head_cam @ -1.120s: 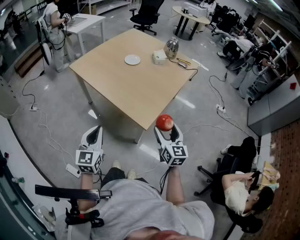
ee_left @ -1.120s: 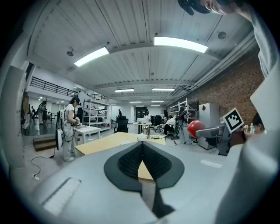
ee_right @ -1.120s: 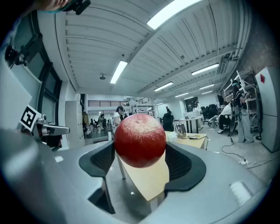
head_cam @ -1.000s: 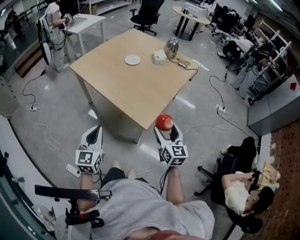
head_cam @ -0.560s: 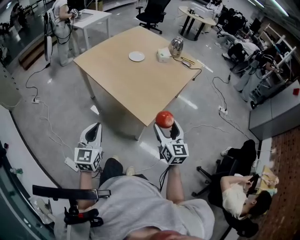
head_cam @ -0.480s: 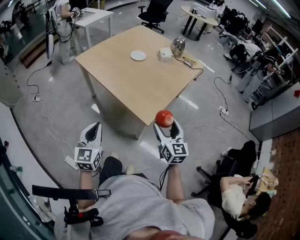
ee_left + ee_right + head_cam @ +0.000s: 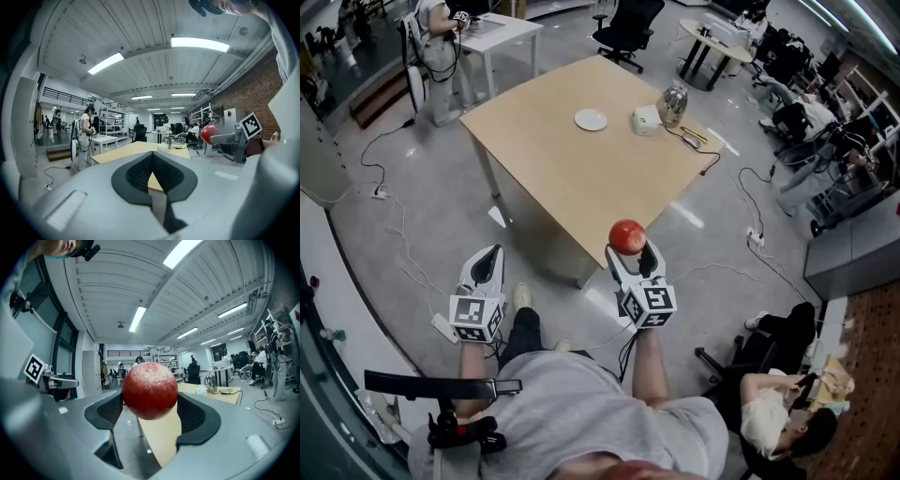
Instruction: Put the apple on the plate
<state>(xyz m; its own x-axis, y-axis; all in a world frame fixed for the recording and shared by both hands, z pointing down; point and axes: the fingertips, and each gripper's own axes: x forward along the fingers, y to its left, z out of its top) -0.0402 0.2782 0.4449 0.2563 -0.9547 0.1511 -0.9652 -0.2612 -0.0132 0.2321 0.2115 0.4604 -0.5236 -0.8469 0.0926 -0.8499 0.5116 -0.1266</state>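
Observation:
A red apple (image 7: 626,235) is held between the pads of my right gripper (image 7: 629,249), which is shut on it, in the air short of the table's near corner. In the right gripper view the apple (image 7: 150,390) fills the space between the jaws of the right gripper (image 7: 152,412). A small white plate (image 7: 591,119) lies on the far part of the wooden table (image 7: 572,178). My left gripper (image 7: 491,260) hangs lower left over the floor, shut and holding nothing. Its pads (image 7: 140,171) meet in the left gripper view, where the apple (image 7: 209,134) shows at right.
A white box (image 7: 646,119) and a shiny metal kettle (image 7: 672,103) stand right of the plate, with a cable (image 7: 698,142) near the table's right edge. Cables cross the floor. A person stands at a white desk (image 7: 502,28) far left; another sits at lower right.
The table and plate have shifted right and slightly down in the head view as the viewpoint moved. Both grippers keep the same pose, and the apple stays gripped.

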